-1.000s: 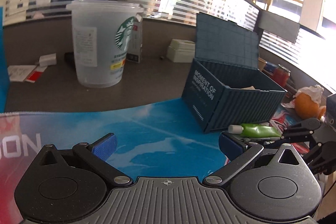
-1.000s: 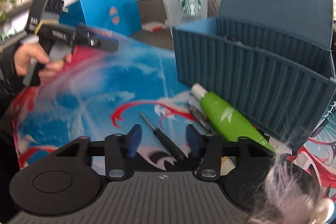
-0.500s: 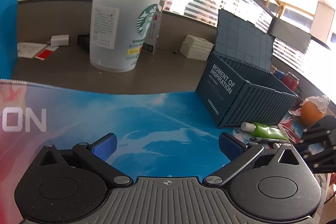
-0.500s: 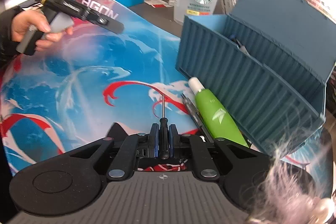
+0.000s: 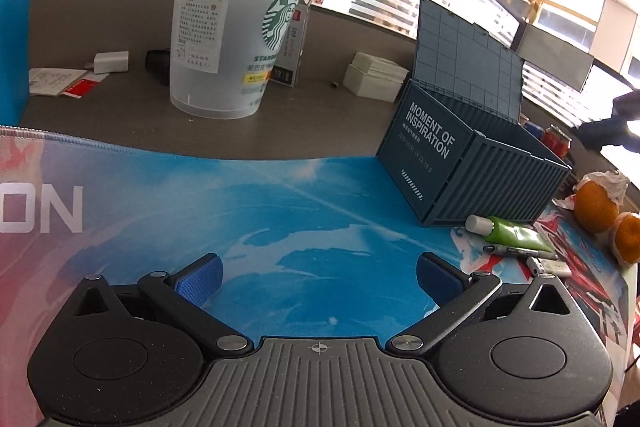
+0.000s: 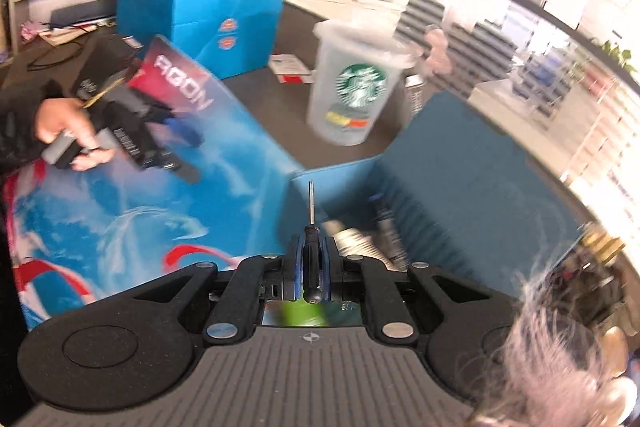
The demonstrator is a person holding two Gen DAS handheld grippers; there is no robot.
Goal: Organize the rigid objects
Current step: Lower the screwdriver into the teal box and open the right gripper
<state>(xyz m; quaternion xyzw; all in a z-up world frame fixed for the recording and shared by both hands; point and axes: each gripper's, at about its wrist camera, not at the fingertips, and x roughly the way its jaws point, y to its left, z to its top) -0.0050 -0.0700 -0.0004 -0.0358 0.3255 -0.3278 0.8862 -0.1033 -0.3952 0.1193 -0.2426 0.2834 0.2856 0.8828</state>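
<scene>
A: Where is the screwdriver sitting?

B: Its black handle is being pinched between the blue pads of the right tool, which is closing narrow on it. The thin metal shaft is pointing forward, its tip lying over the near corner of the blue container box. The whole view is blurring.

A: What is lying inside the box?

B: A few items are showing on its floor, too smeared to name. In the left view the box is standing with its lid upright, the end panel reading "MOMENT OF INSPIRATION".

A: And beside it?

B: A green tube with a white cap is lying against the box's base on the printed mat. A dark pen is lying just beside the tube, and a small white stick near that.

A: The left tool?

B: The left tool is gaping wide, holding nothing, hovering over the mat. In the right view a hand is gripping it.

A: Farther out?

B: A Starbucks cup is standing on the grey surface behind the mat. Two oranges are sitting at the right edge.
</scene>
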